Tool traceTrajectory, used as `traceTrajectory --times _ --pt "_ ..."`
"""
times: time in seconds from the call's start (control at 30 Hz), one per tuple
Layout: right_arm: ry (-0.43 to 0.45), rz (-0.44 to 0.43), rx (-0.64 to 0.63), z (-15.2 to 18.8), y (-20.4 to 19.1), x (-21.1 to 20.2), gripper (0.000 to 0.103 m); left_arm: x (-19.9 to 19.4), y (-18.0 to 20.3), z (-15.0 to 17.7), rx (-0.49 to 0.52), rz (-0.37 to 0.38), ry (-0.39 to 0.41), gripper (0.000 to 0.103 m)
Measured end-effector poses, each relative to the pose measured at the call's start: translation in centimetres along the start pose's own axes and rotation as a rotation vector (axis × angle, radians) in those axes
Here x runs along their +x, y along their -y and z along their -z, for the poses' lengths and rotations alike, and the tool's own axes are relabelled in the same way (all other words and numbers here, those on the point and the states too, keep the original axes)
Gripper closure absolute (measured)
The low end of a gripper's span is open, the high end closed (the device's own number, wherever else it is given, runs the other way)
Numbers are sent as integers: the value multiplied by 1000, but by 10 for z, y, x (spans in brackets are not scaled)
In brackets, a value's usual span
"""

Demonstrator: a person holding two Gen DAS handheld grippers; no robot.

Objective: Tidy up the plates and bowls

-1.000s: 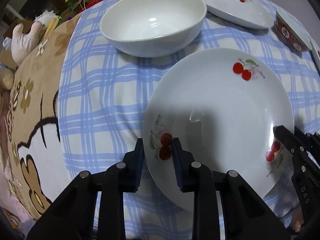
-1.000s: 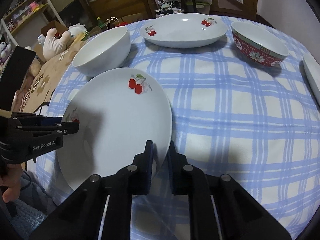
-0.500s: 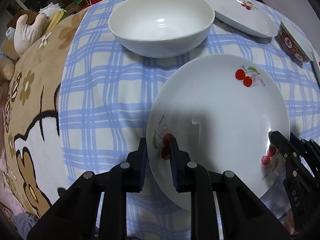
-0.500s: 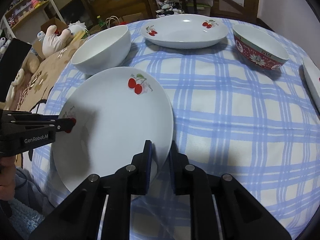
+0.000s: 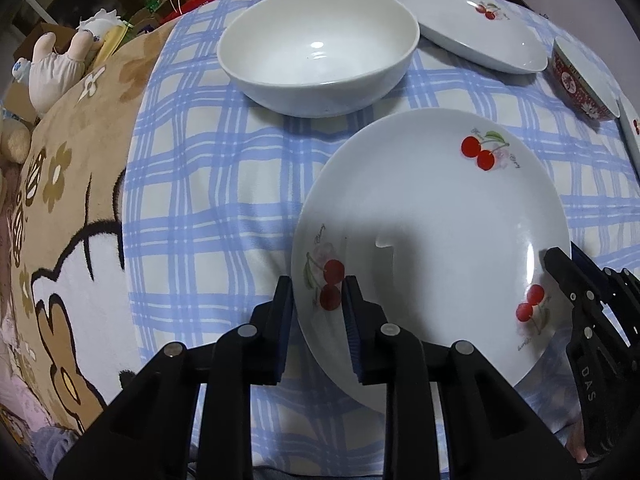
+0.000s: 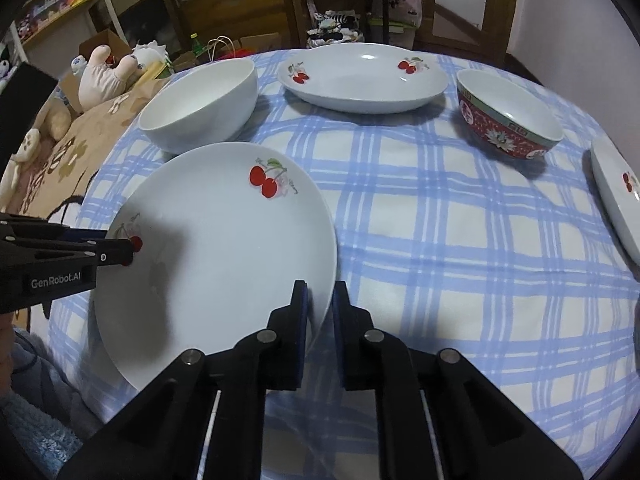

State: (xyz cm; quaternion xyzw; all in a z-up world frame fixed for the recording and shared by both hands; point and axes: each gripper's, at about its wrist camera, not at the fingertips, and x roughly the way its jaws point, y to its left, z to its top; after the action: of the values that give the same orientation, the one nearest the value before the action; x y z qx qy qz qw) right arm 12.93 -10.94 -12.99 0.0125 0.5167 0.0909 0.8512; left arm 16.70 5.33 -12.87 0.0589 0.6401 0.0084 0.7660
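A round bench (image 6: 440,240) under a blue-and-white checked cloth fills the middle of a cluttered room, with a brown cartoon-patterned blanket (image 5: 60,220) draped off its left side.

Nearest to me, a white cherry plate (image 6: 220,260) sits at the bench's front edge, caught from both sides. The left hand-held gripper (image 5: 316,300) straddles its left rim, one finger outside the edge and the other over the printed cherries, the two drawn close about the rim; whether the pads actually press on it I cannot tell. The right hand-held gripper (image 6: 319,304) has the plate's right rim between its fingers, and its jaws are closing on that edge, nearly together. From the left wrist view, the right tool shows as a black arm at the plate's far side; from the right wrist view, the left one reaches in level with its tip over a cherry.

Just behind the plate stands a deep white bowl (image 5: 316,52), close to its far rim but apart from it. Past that, toward the back of the bench, lies a second cherry plate (image 6: 362,78). To its right stands a red patterned bowl (image 6: 508,116), and at the far right edge a third cherry plate (image 6: 618,196) is only partly in view.

Beyond the bench, stuffed toys (image 6: 106,74) sit on boxes, before wooden shelves and cabinets.
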Motion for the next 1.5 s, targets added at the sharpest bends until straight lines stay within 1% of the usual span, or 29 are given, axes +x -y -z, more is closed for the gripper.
traceTrajectory --times 0.17,0.33,0.4,0.5,0.57,0.63,0.7,0.83,0.93,1.17,1.23,1.33,1.5 --pt "-9 -23 29 0 5 1 92 -2 2 2 15 -11 12 81" --pt "-19 -46 54 1 10 3 91 -5 -2 1 -16 23 18 81" --pt "-21 -64 75 2 12 4 91 -4 -1 1 -16 19 15 81" --pt "-10 -54 57 4 9 3 91 -1 2 0 -6 -2 10 81" --pt "-4 -57 66 4 9 2 91 0 2 0 -6 -5 11 81" --pt "-6 -70 87 4 12 1 92 -1 0 -1 -14 5 16 81" --pt "-9 -101 131 4 18 0 93 -3 -2 0 -20 21 21 81" --pt "-10 -90 153 4 25 -2 93 -8 -5 1 -37 93 38 81" --pt "-13 -95 175 4 32 -7 94 -12 -2 2 -33 120 52 81" --pt "9 -40 176 4 43 -27 94 -19 18 10 24 142 72 84" --pt "16 -13 179 4 49 -33 94 -22 26 12 43 151 79 89" --pt "20 17 191 6 59 -43 95 -25 35 13 39 173 89 90" --pt "31 74 201 9 82 -64 95 -33 62 14 77 218 120 91"
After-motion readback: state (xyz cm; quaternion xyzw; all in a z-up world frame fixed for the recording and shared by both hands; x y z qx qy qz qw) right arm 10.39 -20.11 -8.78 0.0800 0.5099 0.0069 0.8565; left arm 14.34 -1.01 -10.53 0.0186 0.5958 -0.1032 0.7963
